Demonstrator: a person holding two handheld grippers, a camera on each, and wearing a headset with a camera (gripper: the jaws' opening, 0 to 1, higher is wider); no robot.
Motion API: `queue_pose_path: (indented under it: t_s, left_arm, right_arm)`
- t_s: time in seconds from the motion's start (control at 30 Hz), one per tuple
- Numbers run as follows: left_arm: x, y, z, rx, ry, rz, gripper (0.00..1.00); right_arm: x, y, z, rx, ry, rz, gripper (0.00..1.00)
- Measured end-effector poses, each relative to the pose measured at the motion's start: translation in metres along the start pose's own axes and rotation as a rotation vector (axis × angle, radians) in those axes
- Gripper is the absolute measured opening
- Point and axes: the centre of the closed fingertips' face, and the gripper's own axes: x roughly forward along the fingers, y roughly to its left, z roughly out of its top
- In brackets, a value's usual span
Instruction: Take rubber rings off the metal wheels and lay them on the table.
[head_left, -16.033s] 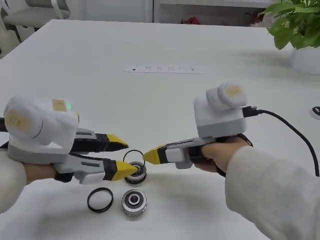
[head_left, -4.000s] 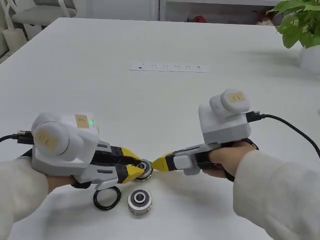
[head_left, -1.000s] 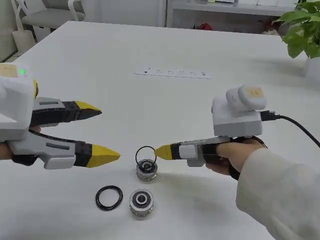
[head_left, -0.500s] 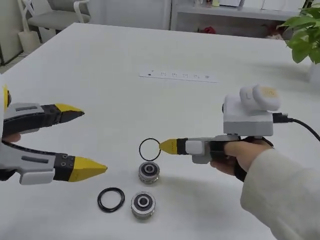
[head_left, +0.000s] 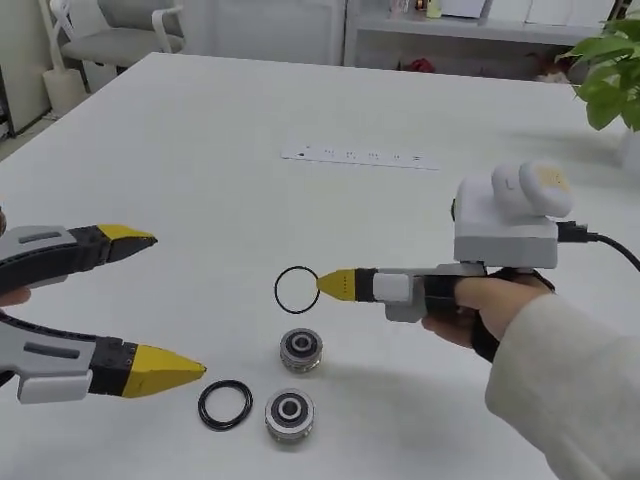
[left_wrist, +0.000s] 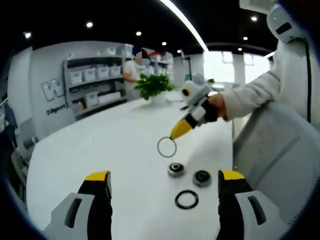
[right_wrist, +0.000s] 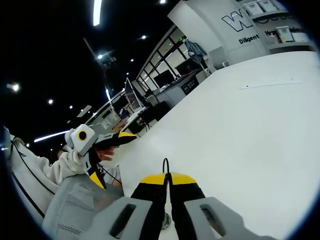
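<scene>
My right gripper (head_left: 325, 285) is shut on a thin black rubber ring (head_left: 296, 289), holding it upright in the air above the table. In the right gripper view the ring (right_wrist: 165, 165) sticks up edge-on from the closed yellow tips. Below it two metal wheels stand on the table, one (head_left: 301, 349) bare, the other (head_left: 289, 415) nearer me. A second black ring (head_left: 225, 404) lies flat to the left of the near wheel. My left gripper (head_left: 165, 305) is wide open at the left, away from the wheels. In the left gripper view the held ring (left_wrist: 167, 147), both wheels (left_wrist: 176, 170) (left_wrist: 202, 177) and the loose ring (left_wrist: 186, 199) lie ahead of its jaws.
A white power strip (head_left: 359, 156) lies on the white table (head_left: 260, 120) further back. A potted plant (head_left: 612, 75) stands at the far right corner. A black cable (head_left: 612, 252) trails from the right gripper. Chairs stand beyond the table's far left.
The right gripper has lifted the ring clear of the wheel and up a little. The left gripper has drawn back to the left, still open.
</scene>
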Motion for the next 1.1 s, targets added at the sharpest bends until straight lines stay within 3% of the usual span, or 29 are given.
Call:
queue_pose_path:
  t_s: [0.23, 0.43, 1.1]
  left_arm:
    - [-0.002, -0.002, 0.001, -0.015, -0.023, 0.005, 1.0]
    - [-0.003, -0.007, -0.003, -0.014, -0.005, -0.01, 1.0]
    - [-0.001, -0.015, -0.011, -0.033, 0.031, -0.046, 0.98]
  right_arm:
    - [0.003, 0.012, 0.0, -0.019, 0.013, 0.018, 0.0]
    - [0.005, 0.022, 0.002, -0.034, 0.016, 0.043, 0.0]
    - [0.012, 0.037, -0.004, -0.051, 0.047, 0.086, 0.0]
